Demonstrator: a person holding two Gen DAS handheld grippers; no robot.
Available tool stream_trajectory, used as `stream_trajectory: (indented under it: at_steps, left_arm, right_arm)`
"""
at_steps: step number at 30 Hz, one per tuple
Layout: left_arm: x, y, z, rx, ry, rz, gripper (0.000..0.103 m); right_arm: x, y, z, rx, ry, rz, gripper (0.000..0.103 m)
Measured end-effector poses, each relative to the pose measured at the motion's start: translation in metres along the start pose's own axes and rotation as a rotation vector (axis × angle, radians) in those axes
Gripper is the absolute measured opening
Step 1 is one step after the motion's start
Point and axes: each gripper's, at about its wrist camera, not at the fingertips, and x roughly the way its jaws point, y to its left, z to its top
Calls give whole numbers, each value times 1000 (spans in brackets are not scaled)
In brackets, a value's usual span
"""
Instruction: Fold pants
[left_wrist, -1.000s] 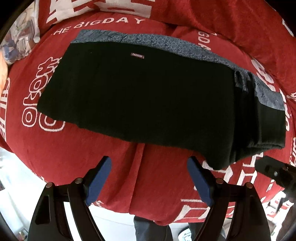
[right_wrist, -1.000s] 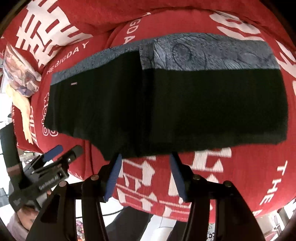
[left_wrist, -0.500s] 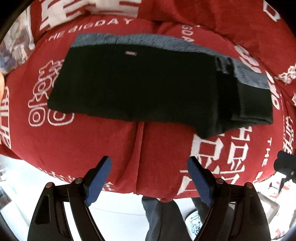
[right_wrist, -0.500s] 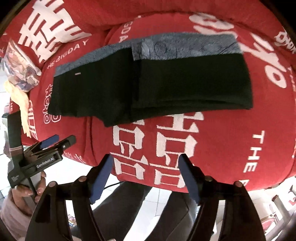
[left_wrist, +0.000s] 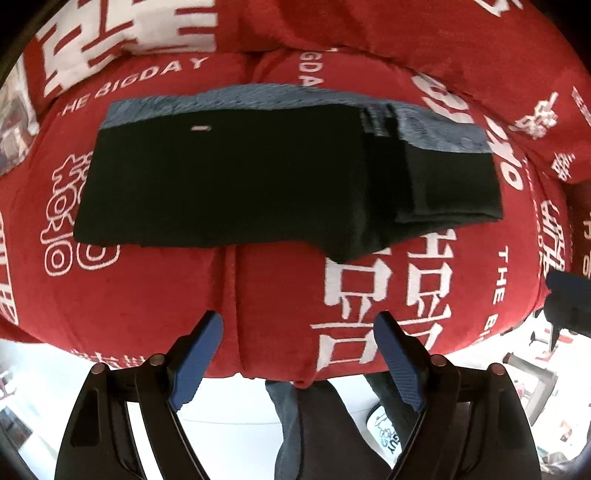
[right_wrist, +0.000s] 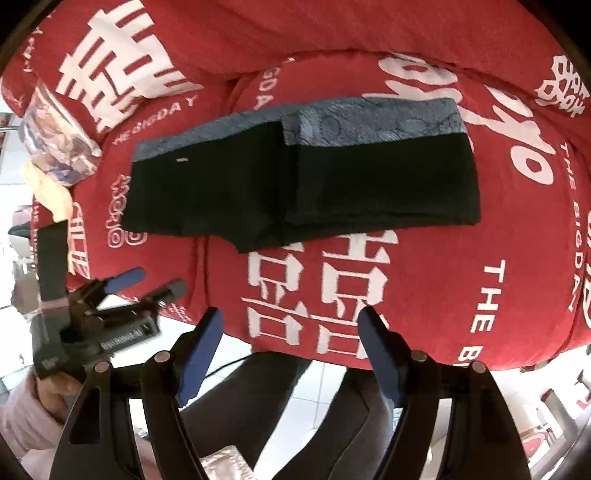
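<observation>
Left wrist view: folded black pants (left_wrist: 258, 184) lie flat on the red cover (left_wrist: 266, 295), left gripper (left_wrist: 299, 354) wide and empty. Right gripper (right_wrist: 291, 350) empty too, jaws opening, well clear.

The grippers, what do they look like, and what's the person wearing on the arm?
Both the left gripper and the right gripper have black angular fingers with round copper-coloured rivets and ribbed blue pads. The left one's body carries white lettering, too blurred to read. The sleeve is pale pink.
</observation>
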Motion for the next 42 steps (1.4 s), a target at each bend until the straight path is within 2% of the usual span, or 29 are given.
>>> stream_trajectory:
  at_steps: [11,12,13,18,23,29,34,37,38,40,42]
  left_arm:
    - [-8,-2,-6,16,-25,-27,85]
    - [-8,-2,-7,16,-26,-29,85]
    - [-8,-2,-7,15,-27,-31,85]
    - [-9,0,-10,10,-28,-34,85]
    - [-10,6,-11,-6,-31,-37,85]
    - [-11,12,-10,-22,-42,-46,85]
    - [-9,13,-8,-28,-35,-16,85]
    - [-7,14,-7,-34,-35,-23,85]
    - [-7,14,-7,-35,-36,-25,87]
    - [-6,14,-7,-37,-34,-24,103]
    - [-7,15,-7,-40,-40,-26,103]
  right_arm:
    - [2,8,-4,-16,15,20,87]
    - [5,8,-6,-13,26,26,100]
    - [6,8,-7,-11,27,36,103]
    - [13,17,-11,-31,55,70,103]
    - [11,25,-12,-65,39,53,103]
    - [14,20,-13,-42,64,22,103]
    - [16,19,-12,-45,79,8,103]
    - [17,21,-12,-62,88,-5,103]
    - [18,22,-12,-66,91,-9,103]
    - [19,21,-11,-70,96,-18,103]
    - [20,20,-11,-71,101,-23,103]
